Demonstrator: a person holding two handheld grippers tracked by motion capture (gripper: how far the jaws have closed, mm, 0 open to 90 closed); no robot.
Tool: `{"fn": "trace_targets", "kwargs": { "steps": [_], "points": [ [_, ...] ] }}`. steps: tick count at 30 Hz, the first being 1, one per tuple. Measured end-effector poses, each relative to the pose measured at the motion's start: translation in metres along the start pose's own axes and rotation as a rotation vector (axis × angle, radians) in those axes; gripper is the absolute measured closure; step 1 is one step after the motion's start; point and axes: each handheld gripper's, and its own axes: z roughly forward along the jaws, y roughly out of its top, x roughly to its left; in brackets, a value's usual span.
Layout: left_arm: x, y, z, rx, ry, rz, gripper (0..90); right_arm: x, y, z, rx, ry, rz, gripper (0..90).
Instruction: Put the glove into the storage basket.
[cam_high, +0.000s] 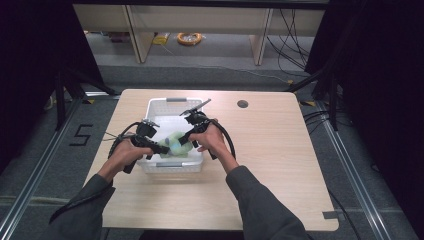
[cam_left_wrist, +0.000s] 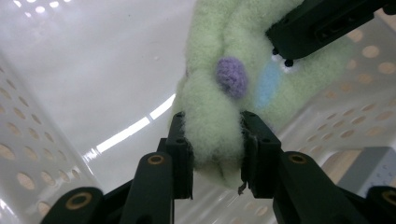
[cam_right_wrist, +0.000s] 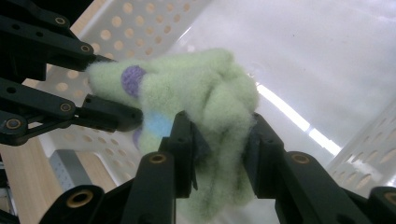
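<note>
One wooden table (cam_high: 280, 150) bears one white perforated basket (cam_high: 172, 104). Above its floor, two grippers meet: the left gripper (cam_left_wrist: 212, 140) and the right gripper (cam_right_wrist: 219, 140) each pinch one pale green fuzzy sock (cam_high: 176, 144), which hangs bunched between them.

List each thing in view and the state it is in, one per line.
Green plush toy: bunched, held from two sides above the basket floor.
White basket: upright on the table, toy inside.
Left hand-held gripper: shut on the toy.
Right hand-held gripper: shut on the toy.
Table: bearing the basket.
</note>
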Motion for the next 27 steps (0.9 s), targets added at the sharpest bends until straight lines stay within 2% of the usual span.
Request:
{"fn": "trace_targets", "kwargs": {
  "steps": [1,3,4,6,7,9,13,14,16,18,20,21,22,27],
  "points": [
    [0.002,0.0,0.001,0.021,0.003,0.015,66.9,-0.001,0.0,0.001,0.009,-0.008,-0.006,68.1],
    [0.002,-0.001,0.003,0.019,0.0,-0.001,66.4,0.0,-0.001,0.004,0.017,-0.007,0.004,68.1],
    [0.002,-0.001,0.004,0.028,0.005,0.013,66.3,-0.001,-0.001,0.005,0.022,-0.014,-0.007,68.1],
    [0.002,-0.002,0.005,0.038,0.011,0.019,66.5,-0.001,-0.001,0.007,0.03,-0.02,0.001,68.0],
    [0.001,-0.002,0.006,0.026,0.014,0.009,66.6,-0.001,0.0,0.008,0.031,-0.022,-0.005,68.0],
    [0.002,-0.003,0.007,0.037,0.018,0.018,66.2,0.0,0.0,0.009,0.041,-0.026,0.015,68.0],
    [0.001,-0.003,0.008,0.041,0.03,0.017,63.2,-0.002,0.0,0.012,0.057,-0.03,0.007,68.0],
    [0.0,-0.003,0.009,0.034,0.045,0.004,60.8,-0.002,0.0,0.013,0.053,-0.039,-0.005,68.0],
    [0.0,-0.003,0.009,0.025,0.058,-0.004,53.6,-0.002,0.0,0.014,0.066,-0.045,0.004,68.0],
    [-0.001,-0.002,0.006,0.014,0.06,-0.003,53.0,-0.002,-0.001,0.015,0.072,-0.062,0.011,68.0],
    [-0.001,-0.001,0.003,-0.014,0.083,-0.005,51.2,-0.004,-0.001,0.015,0.072,-0.062,0.006,67.9],
    [-0.001,0.0,0.001,-0.023,0.079,-0.006,50.9,-0.004,-0.001,0.015,0.072,-0.061,-0.003,67.8],
    [0.0,0.001,-0.001,-0.037,0.072,-0.014,50.6,-0.003,-0.001,0.016,0.077,-0.066,0.011,67.5],
    [-0.004,0.003,-0.014,-0.105,0.088,-0.026,47.1,-0.004,-0.001,0.017,0.093,-0.083,0.02,66.2]
  ]
}}
